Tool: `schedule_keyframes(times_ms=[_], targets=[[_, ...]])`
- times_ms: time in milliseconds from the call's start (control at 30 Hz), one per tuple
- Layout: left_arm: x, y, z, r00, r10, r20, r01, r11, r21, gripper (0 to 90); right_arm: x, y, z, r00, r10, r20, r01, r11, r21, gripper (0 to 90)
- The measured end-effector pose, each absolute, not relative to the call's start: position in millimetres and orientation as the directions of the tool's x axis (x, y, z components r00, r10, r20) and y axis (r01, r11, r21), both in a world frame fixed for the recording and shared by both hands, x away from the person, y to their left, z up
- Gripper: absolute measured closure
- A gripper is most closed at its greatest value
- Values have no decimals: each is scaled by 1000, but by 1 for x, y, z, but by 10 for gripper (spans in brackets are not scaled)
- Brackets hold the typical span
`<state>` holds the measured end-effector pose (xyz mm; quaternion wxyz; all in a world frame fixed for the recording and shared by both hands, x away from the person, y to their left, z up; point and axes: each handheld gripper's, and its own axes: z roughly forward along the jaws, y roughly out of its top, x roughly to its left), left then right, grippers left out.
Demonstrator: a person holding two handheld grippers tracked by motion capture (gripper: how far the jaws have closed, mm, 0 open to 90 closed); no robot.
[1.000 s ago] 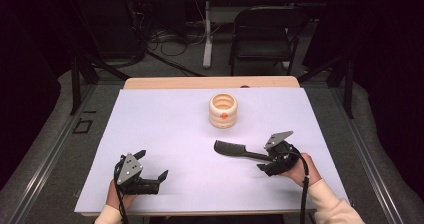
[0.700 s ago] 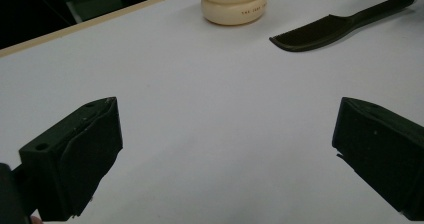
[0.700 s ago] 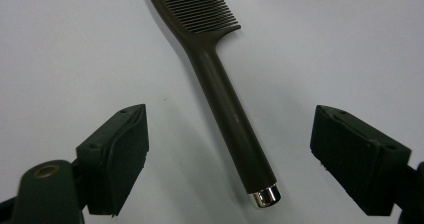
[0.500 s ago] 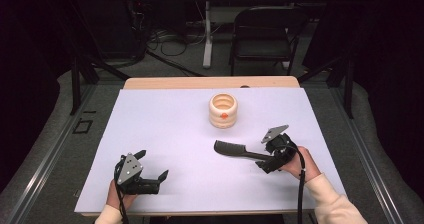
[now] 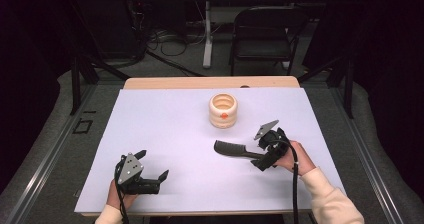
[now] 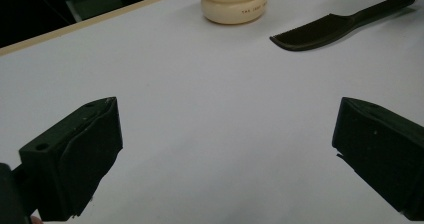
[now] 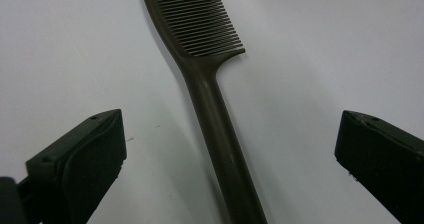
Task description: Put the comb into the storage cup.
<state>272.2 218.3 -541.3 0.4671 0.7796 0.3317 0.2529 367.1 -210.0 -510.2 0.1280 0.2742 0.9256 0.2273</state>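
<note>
Pot: a round cream pot (image 5: 223,111) made of stacked rings stands upright near the far middle of the white tabletop (image 5: 165,129). It has a small orange mark on its front. Its mouth is open at the top, but I cannot tell if anything is inside. In my left gripper view the top of the pot (image 6: 233,2) is cut off.

Comb: a dark comb (image 5: 235,149) lies flat on the tabletop, near the pot but not touching it. Its teeth end points to the middle of the tabletop, and its handle points to my right hand.

My right gripper (image 5: 264,156): my fingers have just been opening and now stand wide. The handle of the comb (image 7: 220,129) lies between them, and they do not touch it. The end of the handle is cut off at the bottom.

My left gripper (image 5: 150,181): it sits low at the near left, well apart from the comb. My fingers (image 6: 75,159) stand wide with bare tabletop between them.
</note>
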Motion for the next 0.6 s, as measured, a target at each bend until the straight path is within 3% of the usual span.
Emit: schedule_keyframes(times_ms=[600], targets=[[272,219,-541,651,755,86,280,-343,897,0,376,-195,-509,-848,511,-139,409,799,441,0]])
